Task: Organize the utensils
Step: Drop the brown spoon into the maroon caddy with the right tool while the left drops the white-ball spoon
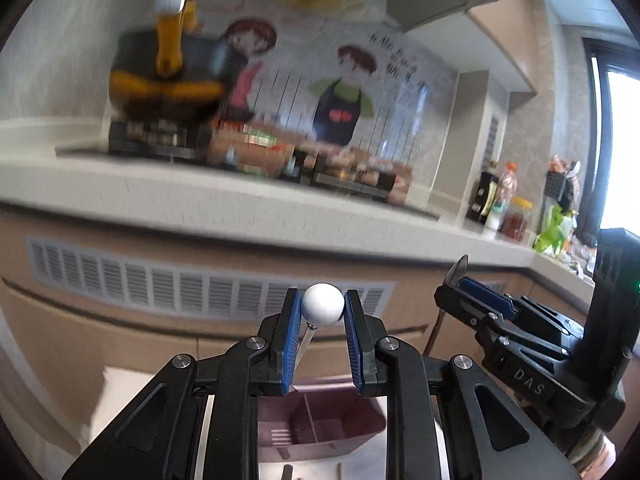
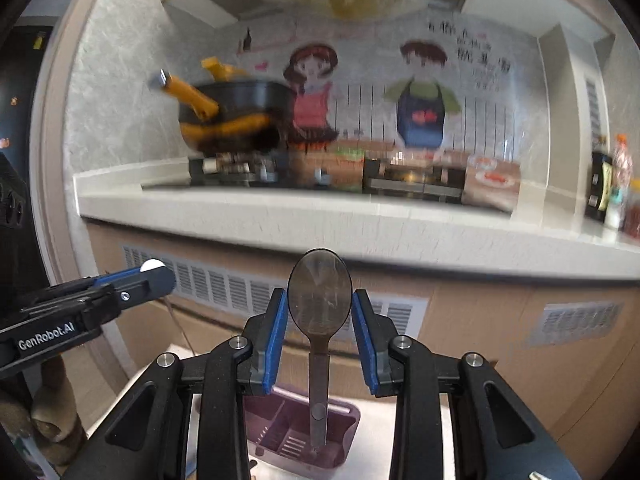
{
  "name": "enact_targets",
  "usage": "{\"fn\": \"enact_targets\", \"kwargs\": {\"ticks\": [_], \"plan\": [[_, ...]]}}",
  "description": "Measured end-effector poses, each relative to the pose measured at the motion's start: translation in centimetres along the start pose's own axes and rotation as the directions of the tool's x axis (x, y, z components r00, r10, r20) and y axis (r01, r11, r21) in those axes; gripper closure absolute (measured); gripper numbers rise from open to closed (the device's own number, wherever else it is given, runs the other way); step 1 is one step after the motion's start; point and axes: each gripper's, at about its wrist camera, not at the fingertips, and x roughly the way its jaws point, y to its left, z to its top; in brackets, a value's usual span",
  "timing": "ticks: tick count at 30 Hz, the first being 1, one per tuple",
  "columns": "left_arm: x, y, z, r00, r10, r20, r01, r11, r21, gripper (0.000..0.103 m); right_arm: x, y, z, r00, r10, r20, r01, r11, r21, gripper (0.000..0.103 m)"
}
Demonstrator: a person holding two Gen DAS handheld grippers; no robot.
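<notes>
My left gripper (image 1: 322,298) is shut on the white ball end (image 1: 322,307) of a utensil whose thin metal stem slants down between the pads. My right gripper (image 2: 320,298) is shut on the bowl of a metal spoon (image 2: 319,294), and its handle hangs straight down. Both are held in the air above a purple divided utensil caddy (image 1: 320,420) (image 2: 298,428) on a white surface. The right gripper (image 1: 474,298) shows at the right of the left wrist view with the spoon edge-on. In the right wrist view, the left gripper (image 2: 154,276) shows at the left.
Ahead runs a pale kitchen counter (image 2: 320,216) with a stove and a black pot with yellow handles (image 2: 232,116). Beige cabinet fronts with vent grilles (image 1: 200,280) lie below it. Bottles and jars (image 1: 500,200) stand at the counter's right end.
</notes>
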Motion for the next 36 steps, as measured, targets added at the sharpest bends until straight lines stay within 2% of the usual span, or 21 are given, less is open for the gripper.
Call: {"fn": "enact_targets", "kwargs": {"ticks": [6, 13, 14, 15, 16, 17, 21, 22, 23, 24, 25, 30, 36], "plan": [[5.8, 2.0, -4.3, 0.993, -0.010, -0.119, 0.006, 0.999, -0.037, 0.081, 5.5, -0.9, -4.2, 0.992, 0.013, -0.128, -0.008, 0.999, 0.037, 0.072], [9.1, 3.1, -7.7, 0.975, -0.001, -0.222, -0.017, 0.997, -0.076, 0.079, 8.5, -1.0, -8.1, 0.972, 0.032, -0.234, -0.024, 0.999, 0.036, 0.071], [9.2, 3.4, -8.0, 0.973, -0.004, -0.231, -0.017, 0.996, -0.088, 0.078, 8.6, -0.9, -8.4, 0.969, 0.033, -0.245, -0.026, 0.999, 0.030, 0.064], [9.3, 3.6, -8.3, 0.972, -0.002, -0.234, -0.020, 0.996, -0.092, 0.078, 8.6, -0.7, -8.6, 0.969, 0.025, -0.247, -0.020, 1.000, 0.020, 0.052], [9.2, 3.7, -8.4, 0.972, 0.003, -0.234, -0.025, 0.996, -0.091, 0.077, 8.3, -0.5, -8.8, 0.971, 0.015, -0.239, -0.013, 1.000, 0.009, 0.047], [9.1, 3.7, -8.4, 0.973, 0.010, -0.231, -0.031, 0.996, -0.088, 0.075, 8.2, -0.3, -8.8, 0.974, 0.006, -0.226, -0.006, 1.000, -0.001, 0.038], [7.3, 3.5, -8.6, 0.976, 0.030, -0.214, -0.046, 0.997, -0.069, 0.059, 6.2, 0.2, -9.0, 0.980, -0.007, -0.198, -0.002, 0.999, -0.042, 0.033], [6.4, 3.3, -8.9, 0.978, 0.045, -0.206, -0.057, 0.997, -0.055, 0.051, 5.4, 0.4, -9.2, 0.981, -0.004, -0.196, -0.006, 0.999, -0.051, 0.032], [5.7, 3.2, -9.0, 0.978, 0.057, -0.199, -0.067, 0.997, -0.046, 0.046, 4.9, 0.6, -9.2, 0.980, -0.002, -0.197, -0.009, 0.998, -0.056, 0.028], [4.9, 3.0, -9.3, 0.979, 0.071, -0.193, -0.079, 0.996, -0.033, 0.044, 4.2, 0.7, -9.5, 0.980, 0.000, -0.199, -0.012, 0.998, -0.062, 0.021], [4.1, 2.9, -9.6, 0.978, 0.085, -0.190, -0.091, 0.996, -0.021, 0.041, 3.5, 0.9, -9.8, 0.980, 0.001, -0.201, -0.015, 0.998, -0.067, 0.019], [0.0, 2.6, -12.4, 0.964, 0.162, -0.209, -0.162, 0.987, 0.021, 0.024, 0.1, 2.5, -12.3, 0.972, 0.001, -0.234, -0.028, 0.993, -0.111, 0.003], [-4.5, 2.9, -16.8, 0.934, 0.253, -0.251, -0.246, 0.967, 0.059, 0.016, -3.1, 4.7, -17.1, 0.957, -0.026, -0.290, -0.024, 0.986, -0.166, 0.001]]}}
